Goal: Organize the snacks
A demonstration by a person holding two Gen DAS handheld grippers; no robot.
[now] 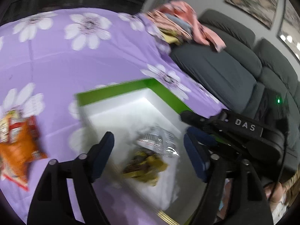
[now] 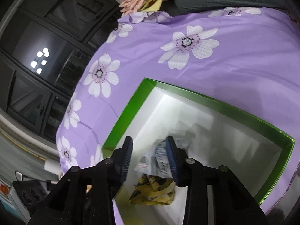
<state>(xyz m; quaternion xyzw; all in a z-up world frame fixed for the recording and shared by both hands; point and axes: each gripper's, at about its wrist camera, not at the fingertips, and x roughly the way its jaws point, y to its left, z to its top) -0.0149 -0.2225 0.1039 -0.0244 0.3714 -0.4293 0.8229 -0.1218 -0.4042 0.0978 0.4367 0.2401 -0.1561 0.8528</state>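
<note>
Both grippers hang over the green box (image 2: 131, 101): the left gripper (image 1: 150, 157) open above the yellow packet (image 1: 146, 168), the right gripper (image 2: 150, 159) gripping a clear packet (image 2: 159, 155).

Living room with a flowered worktop

A purple cloth (image 1: 78, 60) printed with white daisies covers the worktop. A dark grey sofa (image 1: 234, 56) stands beside it, folded pink clothes (image 1: 180, 18) heaped at its end, framed pictures (image 1: 251, 1) on the grey wall, and dark glazed cabinet doors (image 2: 37, 56) reflecting ceiling lights.
</note>
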